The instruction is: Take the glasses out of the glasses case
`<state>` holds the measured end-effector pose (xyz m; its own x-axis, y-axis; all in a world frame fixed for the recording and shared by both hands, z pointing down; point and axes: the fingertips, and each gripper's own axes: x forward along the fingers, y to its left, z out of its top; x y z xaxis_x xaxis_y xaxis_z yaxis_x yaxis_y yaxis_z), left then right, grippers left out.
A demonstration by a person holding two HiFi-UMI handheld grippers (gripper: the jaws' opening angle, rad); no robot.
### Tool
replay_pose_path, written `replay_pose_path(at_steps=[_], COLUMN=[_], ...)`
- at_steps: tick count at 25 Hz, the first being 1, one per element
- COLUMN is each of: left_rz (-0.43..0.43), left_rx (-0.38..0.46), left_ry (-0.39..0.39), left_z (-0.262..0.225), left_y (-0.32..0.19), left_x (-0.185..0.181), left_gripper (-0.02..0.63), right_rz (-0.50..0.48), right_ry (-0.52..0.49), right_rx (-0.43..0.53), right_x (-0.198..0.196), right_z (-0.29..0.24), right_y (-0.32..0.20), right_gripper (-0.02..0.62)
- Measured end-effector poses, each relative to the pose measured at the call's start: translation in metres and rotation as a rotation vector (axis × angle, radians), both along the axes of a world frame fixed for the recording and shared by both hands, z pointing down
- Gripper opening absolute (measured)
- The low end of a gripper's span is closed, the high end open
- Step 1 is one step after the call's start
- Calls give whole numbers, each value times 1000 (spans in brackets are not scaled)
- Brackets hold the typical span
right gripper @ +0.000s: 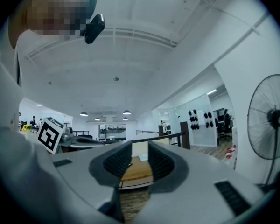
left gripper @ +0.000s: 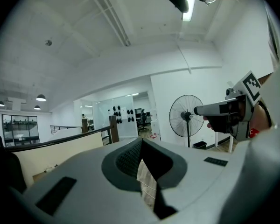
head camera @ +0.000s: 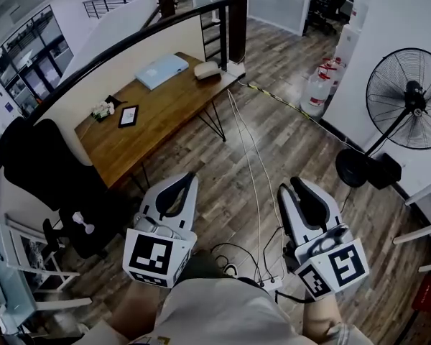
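Glasses case [head camera: 207,70]: the pale rounded thing on the far end of the wooden desk [head camera: 165,128], seen in head view. It's too small to tell if it's open or closed, and I can't make out the contents.

A light-blue folder [head camera: 161,71] lies just beside it, to its left in the picture. I can't tell if they touch. Nearer my end of the desk there's a dark tablet [head camera: 128,115] lying flat. Some small items [head camera: 103,109] sit next to it on the wall side.

Both my grippers are well apart from the desk and the case. I'm holding them over the plank floor [head camera: 287,139], pointing about level toward the desk.

Left gripper [left gripper: 141,143]: pad tips together, nothing between them. Only a wedge of floor shows below where they meet.

Right gripper [right gripper: 140,148]: jaws a little apart, nothing clamped. The desk top shows through the gap.

The right gripper also shows at the right edge of the left gripper view, in front of the fan. The left one shows at the left of the right gripper view, marker cube [right gripper: 50,134] facing the camera.

Surroundings:
- Black office chair [head camera: 39,160] at the near left end of the desk.
- Dark handrail [head camera: 115,47] running behind the desk.
- White cables [head camera: 251,171] trailing from the desk's far corner across the floor, between the two grippers.
- Pedestal fan [head camera: 409,99] at right against the white wall.
- Water jugs [head camera: 318,92] with red caps further along that wall.
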<state>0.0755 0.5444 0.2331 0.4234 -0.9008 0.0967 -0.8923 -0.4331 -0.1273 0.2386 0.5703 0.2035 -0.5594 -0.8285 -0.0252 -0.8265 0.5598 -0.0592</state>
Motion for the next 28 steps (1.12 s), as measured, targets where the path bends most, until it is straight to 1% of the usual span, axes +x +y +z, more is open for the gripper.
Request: replay_pose_path(at_steps=[1, 2, 3, 4, 6, 11, 13, 17, 21, 24, 28], left_rz=[-1, -1, -3, -5, -7, 2, 0, -2, 3, -2, 7], left_rx=[3, 8, 10, 10, 5, 0, 6, -11, -30, -29, -56], left_ry=[-3, -4, -5, -3, -1, -3, -3, 0, 5, 5, 13], left_z=[0, 0, -1, -1, 0, 8, 10, 15, 18, 22, 24], left_y=[-1, -2, -4, -5, -10, -30, -41, -68, -105, -138, -187], left_x=[1, 1, 2, 2, 2, 3, 2, -1, -7, -19, -37], left_gripper=[2, 2, 2, 2, 2, 2, 2, 2, 2, 2, 2], right_rz=[6, 13, 21, 29, 39, 42, 39, 14, 6, 1, 4], right_ry=[-1, 1, 3, 3, -1, 0, 1, -17, 1, 13, 35], right_rx=[1, 7, 14, 21, 29, 39, 31, -6, -21, -33, -51], right_x=[2, 3, 5, 7, 9, 7, 5, 0, -10, -22, -44], right_z=[1, 1, -1, -2, -5, -2, 3, 9, 14, 17, 20], right_y=[-1, -3, -5, -8, -14, -34, -44, -72, -112, -144, -190], right_gripper=[161, 229, 270, 294, 305, 305, 305, 305, 305, 305, 305])
